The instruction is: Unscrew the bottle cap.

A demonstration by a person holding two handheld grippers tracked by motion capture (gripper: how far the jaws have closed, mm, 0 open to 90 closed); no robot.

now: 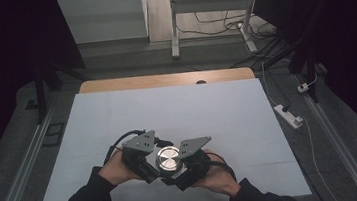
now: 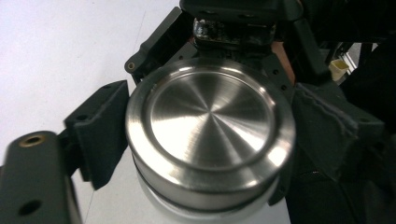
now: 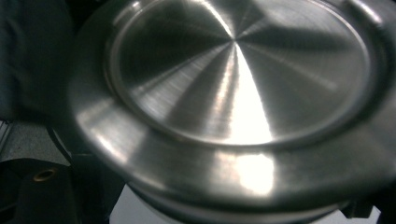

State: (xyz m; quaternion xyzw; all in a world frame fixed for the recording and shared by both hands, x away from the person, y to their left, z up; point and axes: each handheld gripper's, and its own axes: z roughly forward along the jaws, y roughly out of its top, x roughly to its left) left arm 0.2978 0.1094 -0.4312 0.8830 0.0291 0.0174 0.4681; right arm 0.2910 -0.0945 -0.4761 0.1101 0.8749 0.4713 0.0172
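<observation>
A round brushed-steel lid [image 1: 167, 158] tops a pale jar [image 2: 156, 205], held up just above the white sheet near the table's front. My left gripper [image 1: 150, 164] comes in from the left. In the left gripper view its two black pads [image 2: 100, 133] hug the lid's [image 2: 210, 126] rim on both sides. My right gripper [image 1: 183, 169] comes in from the right, under the lid. In the right gripper view the lid [image 3: 233, 84] looms close and covers the jaws, with a strip of the jar [image 3: 154, 212] below its rim. The right gripper's body [image 2: 233, 25] sits behind the lid.
A white sheet [image 1: 167, 111] covers most of the wooden table [image 1: 164, 79]. On the floor to the right lies a power strip [image 1: 288, 115] with cables. A metal frame's legs [image 1: 174, 30] stand behind the table. Rails run along both sides.
</observation>
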